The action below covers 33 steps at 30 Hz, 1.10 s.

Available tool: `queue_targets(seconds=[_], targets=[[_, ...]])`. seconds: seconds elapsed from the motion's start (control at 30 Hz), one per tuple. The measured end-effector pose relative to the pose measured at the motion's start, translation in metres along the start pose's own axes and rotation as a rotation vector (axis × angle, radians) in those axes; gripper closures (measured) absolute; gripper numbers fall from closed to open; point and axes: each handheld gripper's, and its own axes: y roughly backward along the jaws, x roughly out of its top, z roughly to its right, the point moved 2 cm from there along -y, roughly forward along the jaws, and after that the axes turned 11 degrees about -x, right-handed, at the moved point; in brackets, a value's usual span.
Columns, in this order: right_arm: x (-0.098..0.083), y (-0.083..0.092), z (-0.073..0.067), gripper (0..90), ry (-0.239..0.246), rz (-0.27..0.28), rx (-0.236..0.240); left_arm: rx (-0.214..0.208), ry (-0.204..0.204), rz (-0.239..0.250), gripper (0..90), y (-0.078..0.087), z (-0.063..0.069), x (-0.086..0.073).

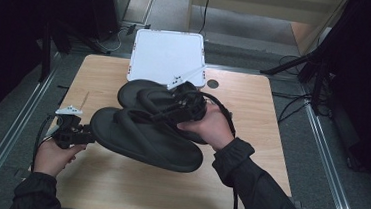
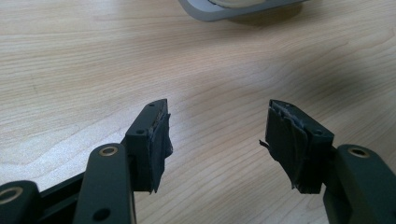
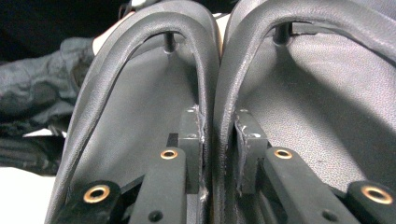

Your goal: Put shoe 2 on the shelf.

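Note:
Two black flip-flops hang above the wooden table (image 1: 253, 105), the near one (image 1: 145, 139) overlapping the far one (image 1: 136, 93). My right gripper (image 1: 173, 108) is shut on their straps. In the right gripper view its jaws (image 3: 217, 121) pinch the left sandal's strap (image 3: 205, 70) against the right sandal's strap (image 3: 231, 70), with both footbeds facing the camera. My left gripper (image 1: 83, 135) sits low at the table's left, just beside the near sandal's end. Its jaws (image 2: 217, 140) stand open over bare wood with nothing between them.
A white square tray (image 1: 167, 55) lies at the table's far edge, and its pale rim (image 2: 224, 11) crosses the top of the left gripper view. A small dark hole (image 1: 212, 83) marks the table beside it. Black stands and cables flank the table.

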Motion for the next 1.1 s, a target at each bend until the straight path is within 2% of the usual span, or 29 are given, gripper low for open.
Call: queue_targets(seconds=[0.13, 0.33, 0.53, 0.7, 0.87, 1.0, 1.1], targets=[[0.019, 0.008, 0.007, 77.3, -0.016, 0.001, -0.038, -0.005, 0.009, 0.001, 40.2, 0.0, 0.0, 0.0], [0.037, 0.008, 0.031, 77.2, -0.094, -0.002, -0.137, -0.005, 0.003, 0.002, 40.2, -0.002, 0.0, 0.0], [0.047, -0.006, 0.065, 77.2, -0.191, 0.005, -0.233, 0.0, 0.002, -0.005, 40.2, -0.004, 0.0, 0.0], [0.055, -0.015, 0.087, 77.2, -0.271, 0.024, -0.291, -0.006, 0.007, -0.002, 40.2, -0.004, -0.002, 0.0], [0.065, -0.023, 0.102, 77.2, -0.343, 0.033, -0.337, -0.012, 0.004, -0.011, 40.2, -0.004, -0.002, 0.001], [0.074, -0.031, 0.111, 77.2, -0.399, 0.041, -0.43, -0.015, 0.002, -0.01, 40.2, -0.004, -0.001, 0.001], [0.077, -0.037, 0.116, 77.2, -0.447, 0.046, -0.48, -0.017, 0.004, -0.01, 40.2, -0.005, -0.001, 0.001]])
